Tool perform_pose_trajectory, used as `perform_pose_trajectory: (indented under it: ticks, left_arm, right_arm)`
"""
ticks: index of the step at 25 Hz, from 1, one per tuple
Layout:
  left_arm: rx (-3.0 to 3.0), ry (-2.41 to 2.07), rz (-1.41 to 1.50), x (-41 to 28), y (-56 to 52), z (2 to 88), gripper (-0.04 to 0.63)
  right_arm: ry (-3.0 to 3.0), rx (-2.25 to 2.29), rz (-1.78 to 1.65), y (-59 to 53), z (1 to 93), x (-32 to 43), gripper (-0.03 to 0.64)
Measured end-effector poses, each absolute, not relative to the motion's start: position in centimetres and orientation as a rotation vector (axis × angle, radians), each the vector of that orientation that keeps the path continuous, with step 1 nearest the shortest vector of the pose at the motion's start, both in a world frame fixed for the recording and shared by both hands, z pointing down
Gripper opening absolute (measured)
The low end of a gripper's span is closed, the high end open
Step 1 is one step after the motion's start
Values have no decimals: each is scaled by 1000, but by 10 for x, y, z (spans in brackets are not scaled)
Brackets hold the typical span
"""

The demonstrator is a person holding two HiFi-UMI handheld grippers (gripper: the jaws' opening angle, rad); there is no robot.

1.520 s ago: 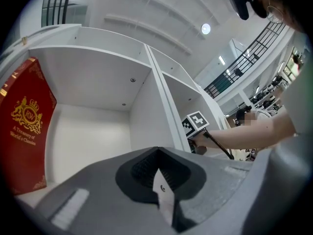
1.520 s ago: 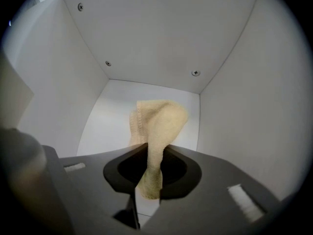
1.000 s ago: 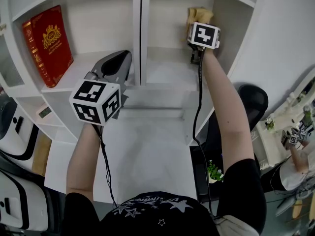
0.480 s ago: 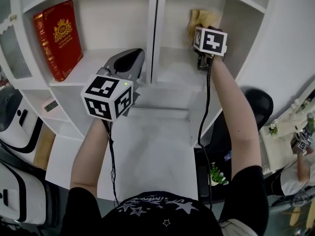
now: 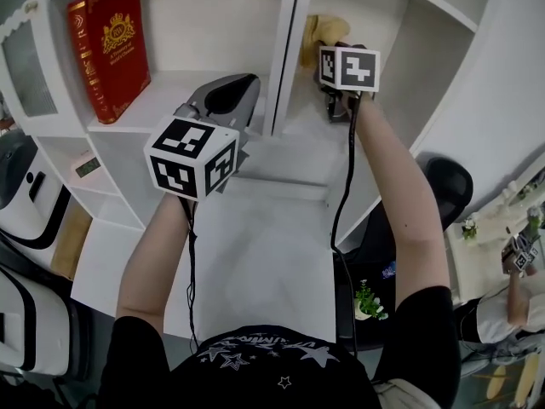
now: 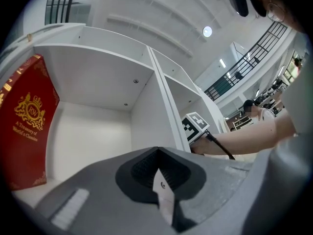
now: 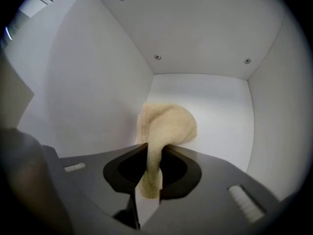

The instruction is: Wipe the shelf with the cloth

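The white shelf unit (image 5: 285,49) fills the top of the head view. My right gripper (image 5: 338,100) reaches into its right compartment and is shut on a beige cloth (image 5: 315,34). In the right gripper view the cloth (image 7: 166,126) bulges out from between the shut jaws of the right gripper (image 7: 152,180), pressed near the left inner wall and back corner. My left gripper (image 5: 223,105) hovers in front of the left compartment with its jaws shut and nothing in them; in its own view the left gripper (image 6: 161,192) points at the divider.
A red book (image 5: 106,45) leans in the left compartment, also seen as the red book (image 6: 22,126) in the left gripper view. A white table (image 5: 247,262) lies below the shelf. A black chair (image 5: 447,181) stands at the right. White machines (image 5: 25,220) sit at the left.
My right gripper has carried the cloth leftward across the back of the right compartment, toward the divider. The left gripper has barely moved relative to the shelf; my head view shifted.
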State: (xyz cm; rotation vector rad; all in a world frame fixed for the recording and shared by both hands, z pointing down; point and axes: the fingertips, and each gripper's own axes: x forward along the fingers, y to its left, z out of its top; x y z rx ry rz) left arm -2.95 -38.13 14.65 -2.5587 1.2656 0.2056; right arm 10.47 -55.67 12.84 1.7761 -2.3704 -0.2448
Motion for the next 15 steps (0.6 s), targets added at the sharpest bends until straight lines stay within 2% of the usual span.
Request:
perform_pose_trajectory:
  ticks: [5, 15]
  left_arm:
    - [-2559, 1272, 204, -31, -382, 149, 3]
    - [-2564, 1282, 189, -32, -387, 154, 2]
  right_arm:
    - [-2390, 1671, -228, -569, 140, 80, 83]
    - [-2385, 1599, -100, -586, 158, 79, 84]
